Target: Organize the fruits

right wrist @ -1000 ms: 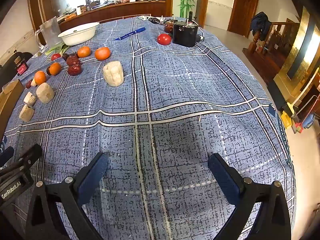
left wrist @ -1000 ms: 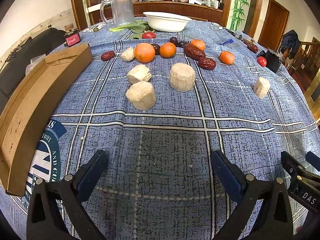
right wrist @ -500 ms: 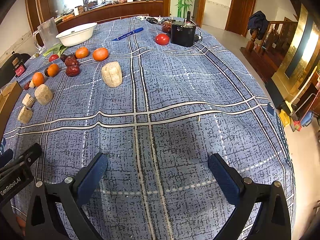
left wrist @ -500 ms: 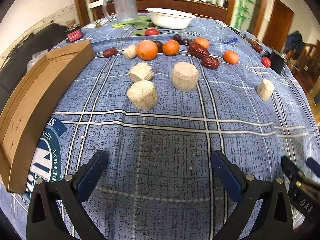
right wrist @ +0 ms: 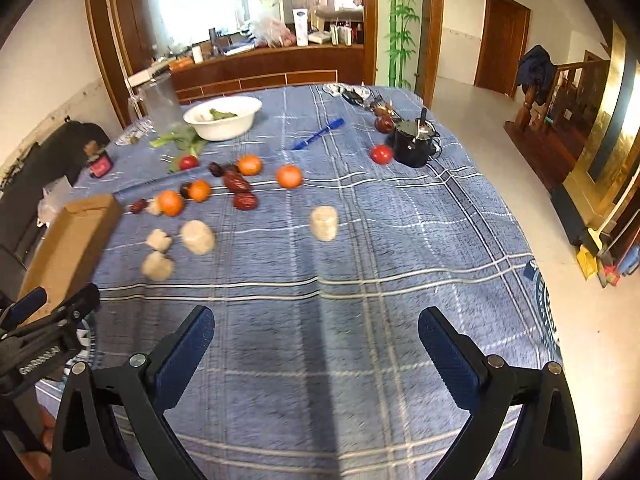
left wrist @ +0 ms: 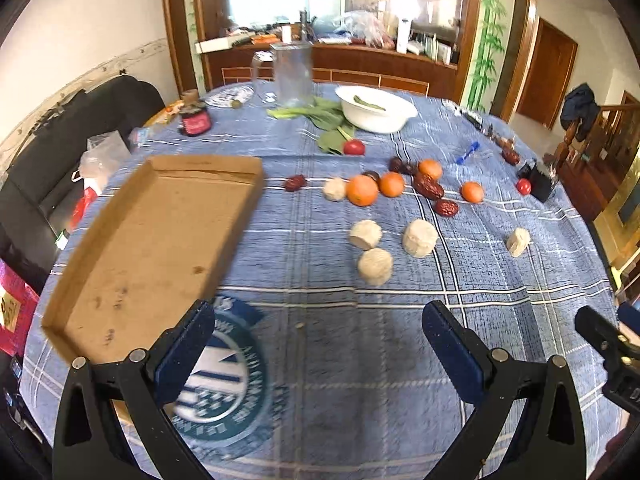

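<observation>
Oranges (left wrist: 361, 190) (right wrist: 289, 176), red dates (left wrist: 446, 208) (right wrist: 245, 201), small red tomatoes (left wrist: 354, 147) (right wrist: 381, 154) and pale beige cylindrical chunks (left wrist: 419, 238) (right wrist: 324, 223) lie scattered on the blue plaid tablecloth (left wrist: 320, 360). An empty shallow cardboard tray (left wrist: 152, 248) (right wrist: 70, 246) sits at the table's left. My left gripper (left wrist: 316, 344) is open and empty, raised above the near table edge by the tray. My right gripper (right wrist: 316, 340) is open and empty above the near right part of the table.
A white bowl (left wrist: 376, 108) (right wrist: 222, 117), leafy greens (left wrist: 320, 114), a clear pitcher (left wrist: 292, 74), a small red jar (left wrist: 196, 122), a blue pen (right wrist: 318, 139) and a black device (right wrist: 414, 144) stand at the far side. The table edge drops off at right (right wrist: 552, 280).
Both grippers have lifted and drawn back, so more of the table and room shows. The left view has swung left over the cardboard tray. The fruits have not moved.
</observation>
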Demonstrator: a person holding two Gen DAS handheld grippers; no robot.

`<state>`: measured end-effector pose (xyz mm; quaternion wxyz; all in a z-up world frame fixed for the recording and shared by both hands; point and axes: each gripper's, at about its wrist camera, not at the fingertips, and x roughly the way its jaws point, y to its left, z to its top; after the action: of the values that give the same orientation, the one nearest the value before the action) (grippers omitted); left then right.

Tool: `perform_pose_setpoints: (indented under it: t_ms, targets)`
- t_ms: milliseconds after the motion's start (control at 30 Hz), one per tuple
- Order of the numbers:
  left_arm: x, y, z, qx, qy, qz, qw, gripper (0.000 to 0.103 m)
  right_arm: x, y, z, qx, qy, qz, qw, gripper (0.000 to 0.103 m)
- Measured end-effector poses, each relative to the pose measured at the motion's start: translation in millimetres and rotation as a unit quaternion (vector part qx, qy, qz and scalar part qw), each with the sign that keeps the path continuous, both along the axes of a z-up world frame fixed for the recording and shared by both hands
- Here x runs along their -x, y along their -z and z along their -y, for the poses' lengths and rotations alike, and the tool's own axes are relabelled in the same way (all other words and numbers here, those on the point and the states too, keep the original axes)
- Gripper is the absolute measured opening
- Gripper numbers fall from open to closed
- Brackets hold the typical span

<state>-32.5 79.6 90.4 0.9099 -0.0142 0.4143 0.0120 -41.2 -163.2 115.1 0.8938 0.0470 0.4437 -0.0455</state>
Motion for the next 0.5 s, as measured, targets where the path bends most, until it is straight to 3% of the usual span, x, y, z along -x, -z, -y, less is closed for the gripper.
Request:
perform_pose_setpoints:
  t_ms: [133, 233, 500]
  targets:
    - [16, -7, -19, 0.012, -0.027, 0.033, 0.999, 0.103, 20, 3, -18, 0.023, 0.004, 0.019, 1.0, 0.102]
    - [18, -9, -25, -0.008, -0.03, 0.048, 0.9984, 0.103, 25, 0, -30, 0.034, -0.001, 0.033, 0.999, 0.102]
    - [24, -9, -27, -0.002, -0.014, 0.055, 0.9984, 0.103, 28, -13, -45, 0.052, -0.003, 0.058, 0.997, 0.102]
